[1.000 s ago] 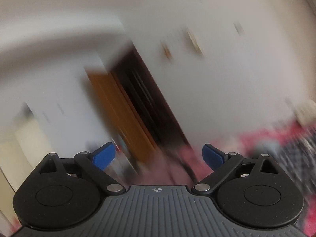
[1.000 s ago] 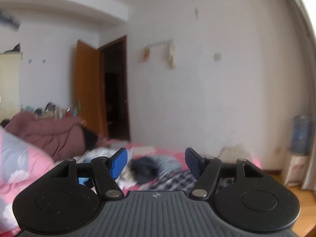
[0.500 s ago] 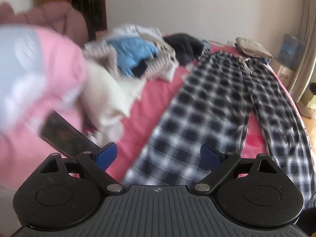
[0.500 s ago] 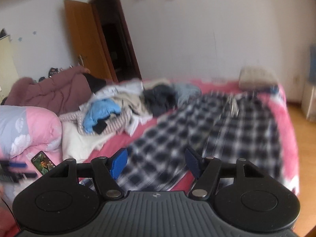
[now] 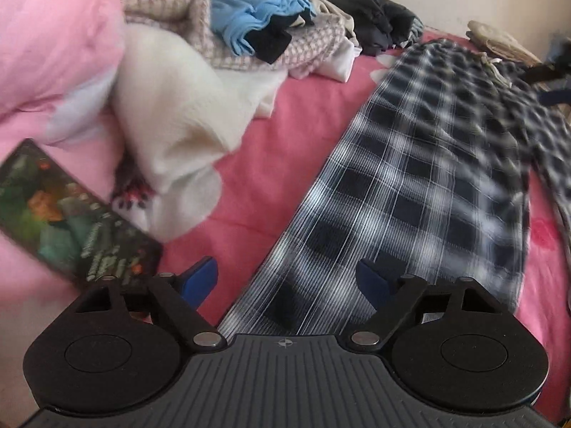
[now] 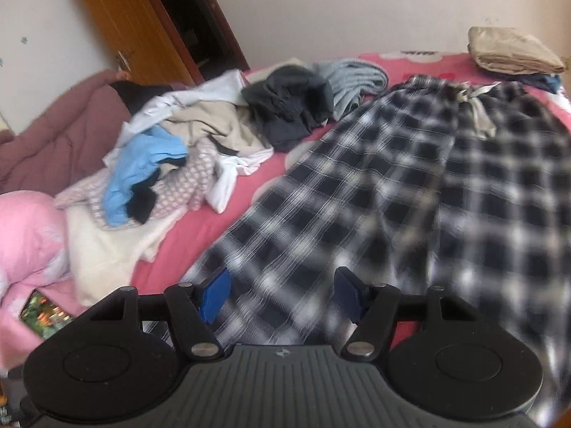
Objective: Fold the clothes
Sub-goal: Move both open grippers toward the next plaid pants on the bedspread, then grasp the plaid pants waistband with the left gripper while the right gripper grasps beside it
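Left wrist view: the left gripper [image 5: 287,280] is seen angled down over the near hem of the plaid trousers [image 5: 421,178], which are spread flat on the pink bedsheet [image 5: 285,114]. Its blue fingers [image 5: 200,280] are closing but remain well apart, nothing pinched between them. A phone [image 5: 71,221] lies just left; it could be knocked if the approach drifts.

Right wrist view: the right gripper [image 6: 283,296] is held above the same trousers, fingers apart and empty. Only one cloth layer may be caught, or sheet gathered with it, so a crooked fold is risked. The unsorted clothes pile [image 6: 185,142] lies far left.
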`<state>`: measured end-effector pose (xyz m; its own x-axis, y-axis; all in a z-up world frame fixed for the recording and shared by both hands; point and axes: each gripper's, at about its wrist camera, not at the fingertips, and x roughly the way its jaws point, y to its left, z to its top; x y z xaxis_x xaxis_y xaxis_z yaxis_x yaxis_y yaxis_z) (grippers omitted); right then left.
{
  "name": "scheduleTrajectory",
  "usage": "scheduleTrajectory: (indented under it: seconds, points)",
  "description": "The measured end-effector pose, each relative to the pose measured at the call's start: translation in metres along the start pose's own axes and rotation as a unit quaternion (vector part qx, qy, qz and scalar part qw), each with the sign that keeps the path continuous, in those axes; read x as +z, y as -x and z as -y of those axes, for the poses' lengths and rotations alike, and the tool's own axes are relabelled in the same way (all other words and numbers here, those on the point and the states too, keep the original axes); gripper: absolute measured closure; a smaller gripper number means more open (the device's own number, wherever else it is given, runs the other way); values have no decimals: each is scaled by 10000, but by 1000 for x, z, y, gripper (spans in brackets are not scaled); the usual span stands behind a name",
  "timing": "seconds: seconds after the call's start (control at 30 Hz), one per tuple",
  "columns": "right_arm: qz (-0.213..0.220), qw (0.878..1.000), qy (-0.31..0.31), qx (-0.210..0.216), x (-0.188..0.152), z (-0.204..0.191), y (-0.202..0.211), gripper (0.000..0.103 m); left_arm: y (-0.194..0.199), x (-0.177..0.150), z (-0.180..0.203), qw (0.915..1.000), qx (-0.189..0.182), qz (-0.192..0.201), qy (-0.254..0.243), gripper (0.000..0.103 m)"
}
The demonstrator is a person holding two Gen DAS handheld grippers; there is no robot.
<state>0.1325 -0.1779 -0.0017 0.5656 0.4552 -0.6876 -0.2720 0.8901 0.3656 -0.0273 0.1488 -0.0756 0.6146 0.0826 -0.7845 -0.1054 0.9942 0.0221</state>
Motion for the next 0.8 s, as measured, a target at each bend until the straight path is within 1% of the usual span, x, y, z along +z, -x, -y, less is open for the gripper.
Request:
scheduleTrajectory:
  seconds: [0.13, 0.27, 0.37, 0.47, 0.53, 0.57, 0.63, 0.73, 0.8]
  points:
    - [-104, 9999, -13, -28, 36, 7, -38, 36, -23, 23, 11, 9998, -168, 62, -121, 19]
    - [-122, 9996, -151, -215, 75, 23, -74, 36, -50, 53, 23, 9990, -343, 145, -265, 19]
    - [-191, 9988, -292, -354, 105, 37, -103, 36, -75, 74, 37, 9977, -540, 145, -381, 19]
    - [-283, 9972, -483, -493, 132, 51, -132, 36, -100, 90, 52, 9964, -652, 166, -509, 23]
    - [-385, 9959, -622, -523, 148, 60, -150, 36, -112, 98, 57, 9961, -702, 140, -508, 29]
    - [-414, 9951, -688, -571, 156, 63, -159, 36, -118, 101, 59, 9961, -729, 115, -493, 30]
    - [-419, 9940, -736, -691, 171, 67, -174, 36, -126, 106, 61, 9958, -758, 75, -508, 30]
    - [-396, 9922, -749, -911, 193, 69, -197, 35, -129, 106, 62, 9942, -804, 160, -691, 30]
    - [-360, 9899, -687, -1189, 207, 71, -214, 35, -129, 105, 62, 9937, -819, 210, -730, 31]
